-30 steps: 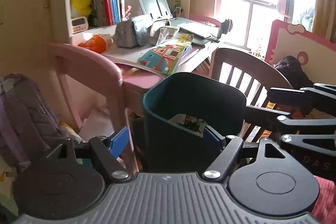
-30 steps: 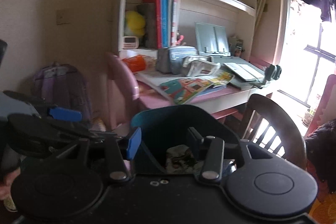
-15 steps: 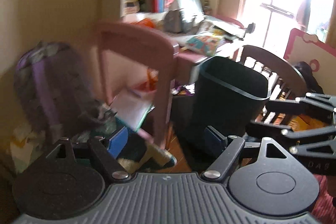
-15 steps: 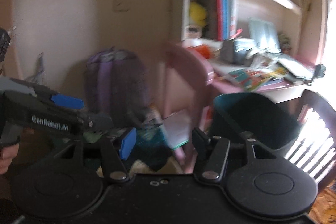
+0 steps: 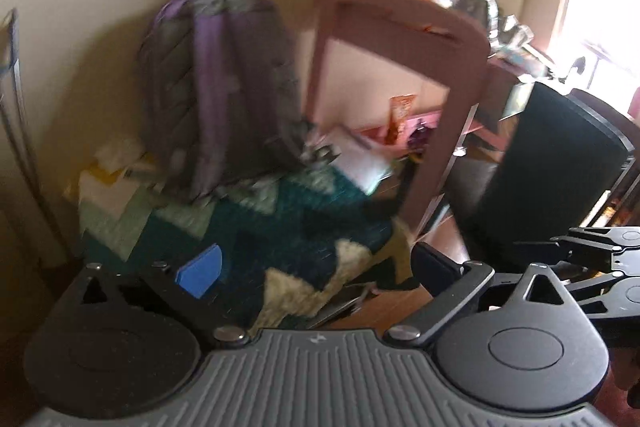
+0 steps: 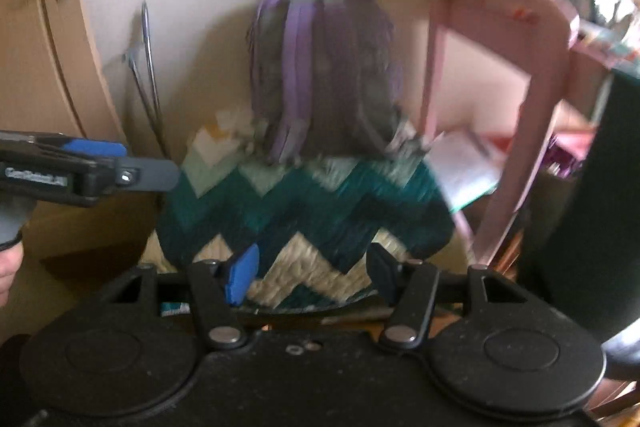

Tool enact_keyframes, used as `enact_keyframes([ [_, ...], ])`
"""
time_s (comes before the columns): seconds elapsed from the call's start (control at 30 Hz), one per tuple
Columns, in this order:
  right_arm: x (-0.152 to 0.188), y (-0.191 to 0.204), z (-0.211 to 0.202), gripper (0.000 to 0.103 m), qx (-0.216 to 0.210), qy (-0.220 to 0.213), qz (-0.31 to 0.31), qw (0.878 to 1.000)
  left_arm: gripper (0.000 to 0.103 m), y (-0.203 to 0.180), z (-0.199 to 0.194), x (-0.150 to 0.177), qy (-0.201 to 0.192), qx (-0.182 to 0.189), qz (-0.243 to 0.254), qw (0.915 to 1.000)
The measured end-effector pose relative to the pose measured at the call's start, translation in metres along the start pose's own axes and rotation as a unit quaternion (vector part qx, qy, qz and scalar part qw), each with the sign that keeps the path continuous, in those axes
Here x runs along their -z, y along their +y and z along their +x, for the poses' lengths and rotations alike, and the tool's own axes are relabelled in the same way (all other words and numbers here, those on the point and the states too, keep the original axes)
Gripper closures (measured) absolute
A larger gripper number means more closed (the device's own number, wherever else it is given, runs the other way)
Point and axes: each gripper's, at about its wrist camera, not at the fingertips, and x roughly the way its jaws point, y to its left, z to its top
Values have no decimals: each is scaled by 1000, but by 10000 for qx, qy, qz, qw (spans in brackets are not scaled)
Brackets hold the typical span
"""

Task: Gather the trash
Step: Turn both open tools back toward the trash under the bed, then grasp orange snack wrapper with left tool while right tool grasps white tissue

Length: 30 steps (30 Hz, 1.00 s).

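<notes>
A dark teal trash bin [image 5: 560, 163] stands on the floor at the right of the left wrist view and at the right edge of the right wrist view [image 6: 596, 187]. My left gripper [image 5: 316, 267] is open and empty, low over a zigzag rug [image 5: 280, 219]. My right gripper [image 6: 308, 271] is open and empty, facing the same rug [image 6: 304, 219]. The left gripper also shows from the side at the left of the right wrist view [image 6: 120, 167]. The right gripper shows at the right edge of the left wrist view [image 5: 592, 259]. Both views are blurred.
A purple and grey backpack [image 6: 324, 75] leans on the wall behind the rug. A pink chair frame [image 5: 400, 75] stands between backpack and bin. Papers and wrappers [image 5: 400, 123] lie under it. A wooden cabinet door [image 6: 48, 27] is at the left.
Both grippers have swung left and down, away from the bin and desk toward the rug and backpack. The bin has slid from the centre to the right edge of both views.
</notes>
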Motion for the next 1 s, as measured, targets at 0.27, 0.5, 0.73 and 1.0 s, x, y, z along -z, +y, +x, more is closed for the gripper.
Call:
enact_keyframes([
  [0.27, 39, 8, 114, 44, -87, 750, 8, 9971, 1, 60, 85, 92, 627, -682, -472, 9946],
  [0.5, 77, -6, 207, 44, -131, 1263, 27, 9919, 1, 84, 163, 165, 1151, -1214, -865, 9821],
  [0.73, 122, -21, 292, 44, -259, 2092, -420, 9766, 2, 91, 246, 231, 1951, -1583, -845, 9642],
  [1.0, 183, -16, 366, 44, -528, 2792, -1280, 9502, 2, 124, 337, 291, 2471, -1803, -1382, 9420],
])
